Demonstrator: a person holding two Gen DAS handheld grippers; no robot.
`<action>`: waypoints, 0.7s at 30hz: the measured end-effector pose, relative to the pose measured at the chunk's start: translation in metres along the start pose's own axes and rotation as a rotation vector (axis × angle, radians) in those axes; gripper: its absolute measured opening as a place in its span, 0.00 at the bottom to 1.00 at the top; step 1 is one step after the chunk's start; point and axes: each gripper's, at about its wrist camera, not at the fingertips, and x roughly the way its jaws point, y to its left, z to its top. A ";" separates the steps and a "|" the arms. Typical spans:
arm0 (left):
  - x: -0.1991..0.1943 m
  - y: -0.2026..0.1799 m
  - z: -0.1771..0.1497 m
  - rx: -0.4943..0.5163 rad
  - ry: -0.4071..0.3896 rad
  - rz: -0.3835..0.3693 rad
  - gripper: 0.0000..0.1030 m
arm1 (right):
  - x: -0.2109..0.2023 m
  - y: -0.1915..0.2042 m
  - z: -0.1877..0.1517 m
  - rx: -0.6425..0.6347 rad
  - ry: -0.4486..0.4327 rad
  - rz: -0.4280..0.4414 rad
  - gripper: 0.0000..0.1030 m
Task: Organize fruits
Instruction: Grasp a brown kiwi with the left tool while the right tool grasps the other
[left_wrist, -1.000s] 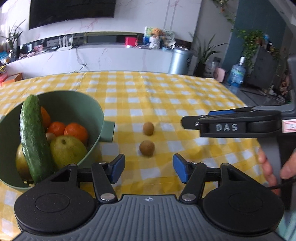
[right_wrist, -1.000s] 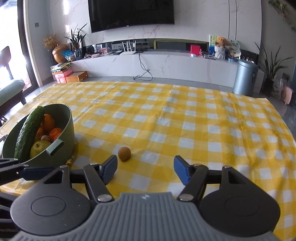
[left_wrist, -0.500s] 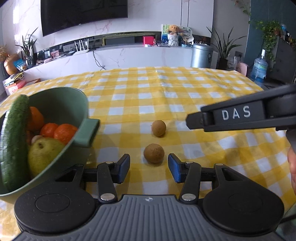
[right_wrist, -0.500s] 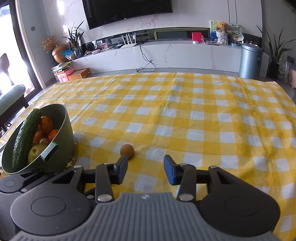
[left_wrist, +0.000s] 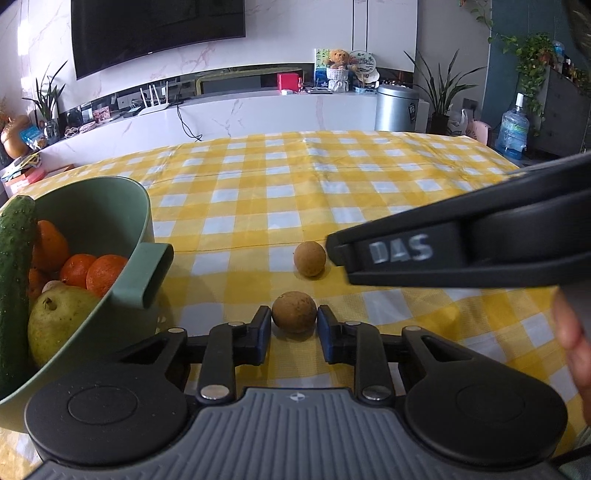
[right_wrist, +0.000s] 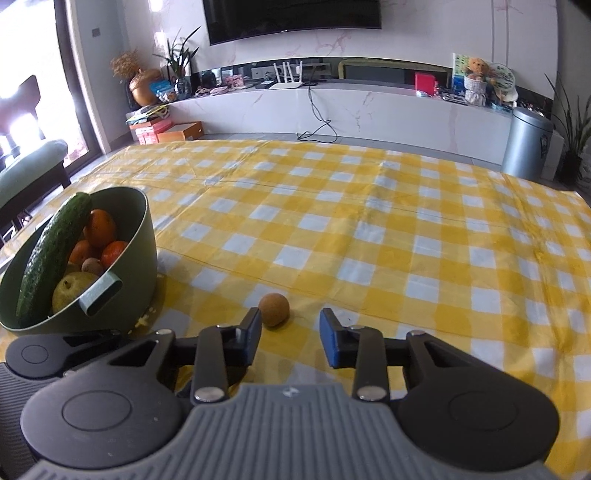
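Two small round brown fruits lie on the yellow checked tablecloth. My left gripper (left_wrist: 294, 328) has its blue pads touching both sides of the nearer brown fruit (left_wrist: 294, 311), which rests on the cloth. The farther brown fruit (left_wrist: 310, 258) lies just beyond it. In the right wrist view that fruit (right_wrist: 273, 304) sits just ahead of my right gripper (right_wrist: 290, 338), near its left pad; this gripper is open and empty. A green bowl (left_wrist: 110, 206) at the left holds a cucumber (left_wrist: 14, 273), oranges (left_wrist: 92, 271) and a pear (left_wrist: 59, 317). The bowl also shows in the right wrist view (right_wrist: 144, 236).
My right gripper's black body marked DAS (left_wrist: 461, 251) reaches in from the right, close above the farther fruit. The bowl's handle (left_wrist: 151, 273) sticks out toward the fruits. The checked table (right_wrist: 369, 221) stretches far ahead. A white counter and a bin stand beyond it.
My left gripper moved forward and closed its pads onto the nearer brown fruit. My right gripper moved nearer to the farther fruit and stayed open.
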 end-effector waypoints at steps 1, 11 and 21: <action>0.000 0.000 0.000 -0.002 -0.001 -0.003 0.29 | 0.003 0.002 0.001 -0.014 0.002 0.004 0.30; 0.004 0.007 0.004 -0.029 0.005 -0.026 0.33 | 0.032 0.008 0.008 -0.041 0.064 0.036 0.24; 0.006 0.008 0.007 -0.032 -0.002 -0.038 0.30 | 0.043 0.007 0.008 -0.032 0.098 0.034 0.19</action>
